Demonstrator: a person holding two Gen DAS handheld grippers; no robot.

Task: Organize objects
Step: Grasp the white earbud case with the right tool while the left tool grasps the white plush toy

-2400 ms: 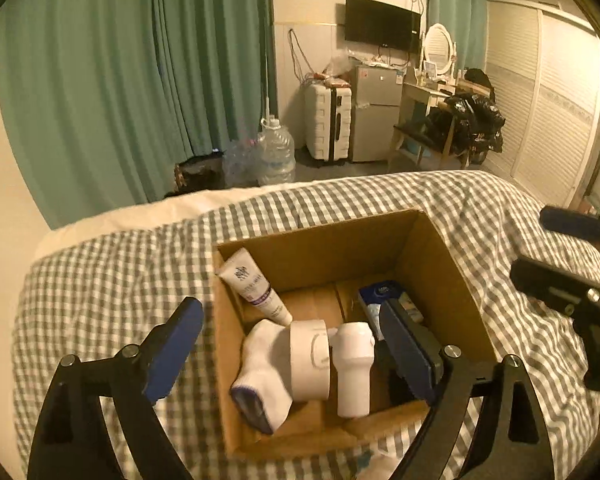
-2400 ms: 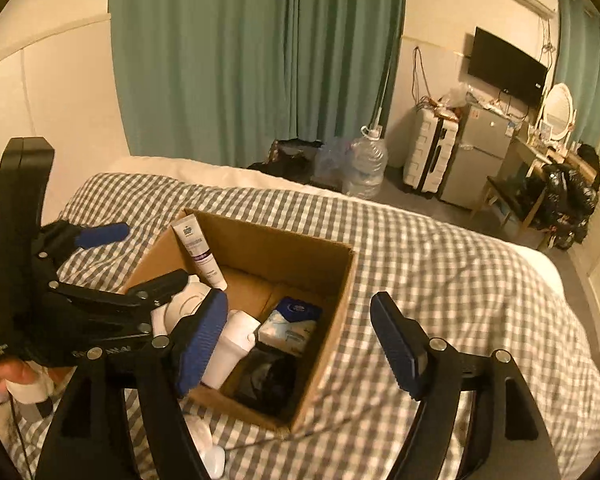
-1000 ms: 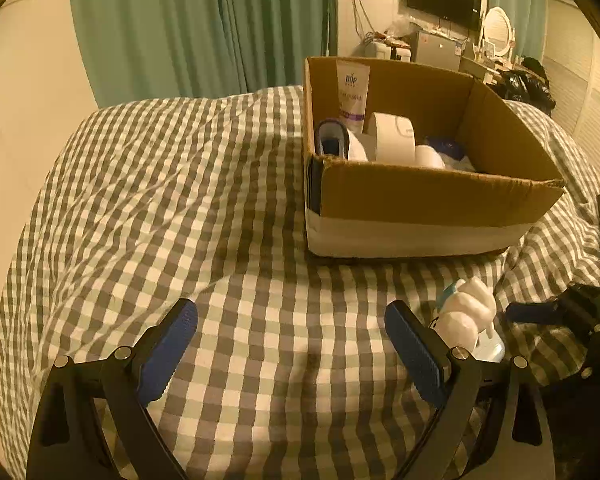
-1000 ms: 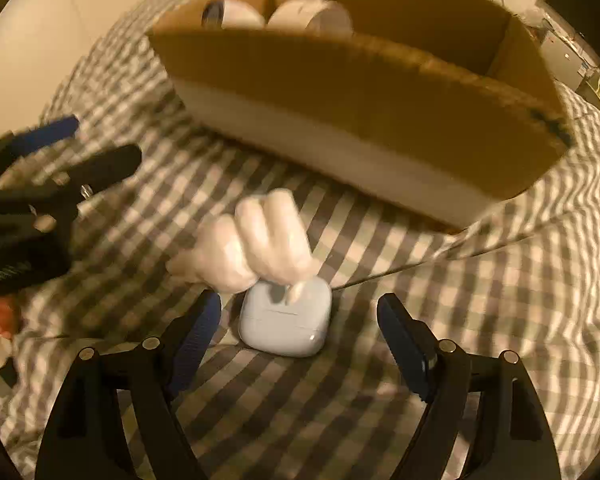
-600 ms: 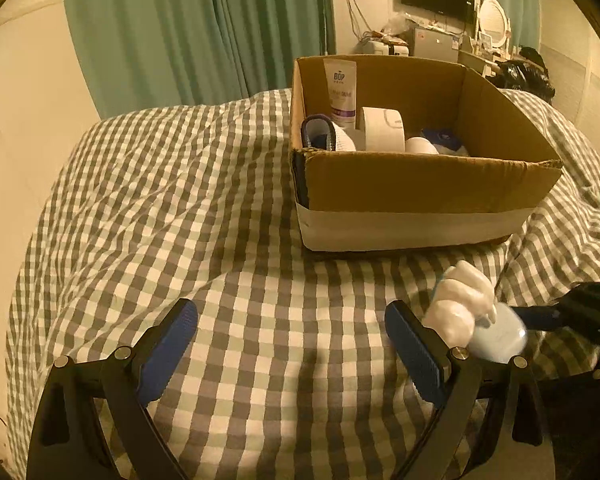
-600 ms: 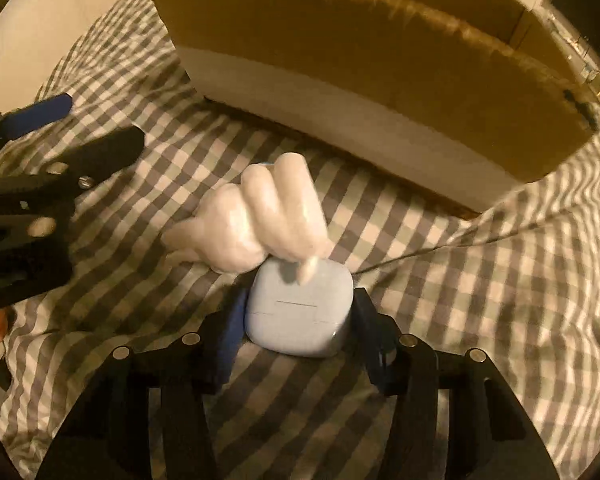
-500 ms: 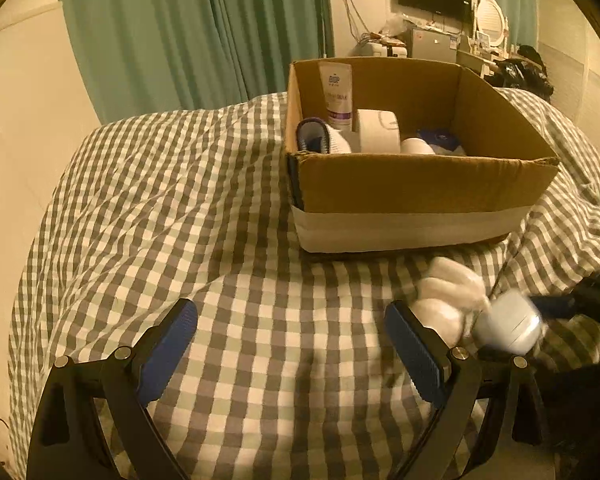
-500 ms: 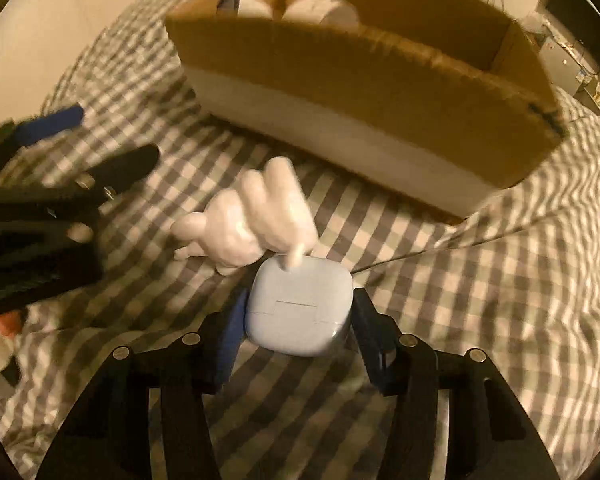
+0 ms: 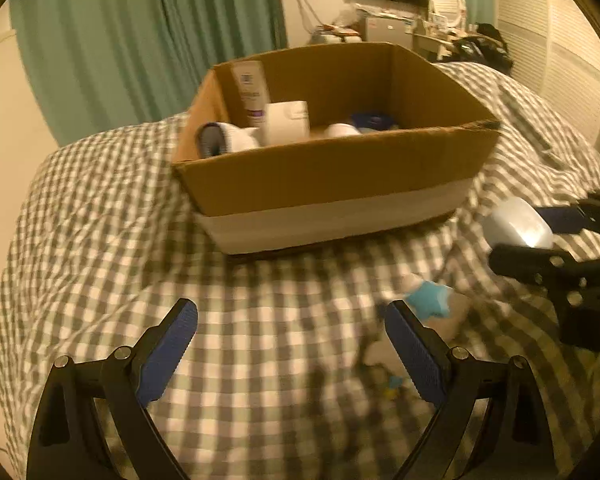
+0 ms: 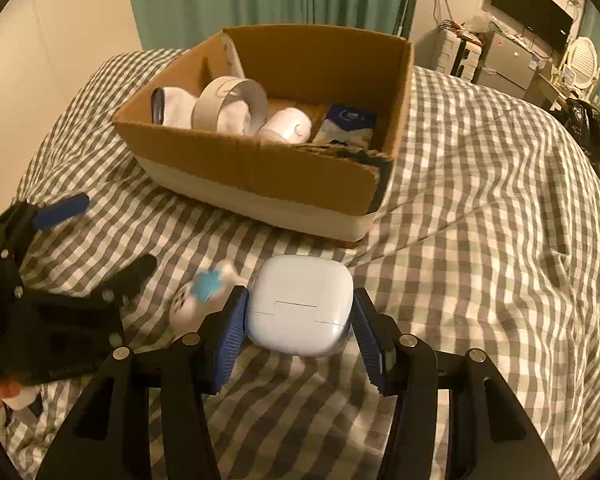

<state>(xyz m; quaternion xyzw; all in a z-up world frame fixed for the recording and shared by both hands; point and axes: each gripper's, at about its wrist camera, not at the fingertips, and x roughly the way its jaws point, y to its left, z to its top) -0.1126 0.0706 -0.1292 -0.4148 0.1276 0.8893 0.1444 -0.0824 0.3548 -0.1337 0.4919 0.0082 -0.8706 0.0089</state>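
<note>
My right gripper (image 10: 300,312) is shut on a pale blue earbud case (image 10: 300,304) and holds it above the checked bedspread, in front of the cardboard box (image 10: 260,176). The case also shows in the left wrist view (image 9: 516,228) at the right. A small white toy with a blue patch (image 10: 204,284) lies on the bed below, left of the case; it is blurred in the left wrist view (image 9: 432,300). My left gripper (image 9: 292,344) is open and empty, low over the bed in front of the box (image 9: 332,184).
The box holds a cream tube (image 9: 252,92), a white sock (image 10: 176,108), a tape roll (image 10: 228,104), a white bottle (image 10: 288,128) and a blue pack (image 10: 348,120). Green curtains (image 9: 160,40) hang behind the bed. Furniture and a TV (image 10: 532,16) stand at the far right.
My right gripper closed on the earbud case and lifted it off the bed toward the box. The white toy dropped off the case onto the bedspread. The left gripper stayed open.
</note>
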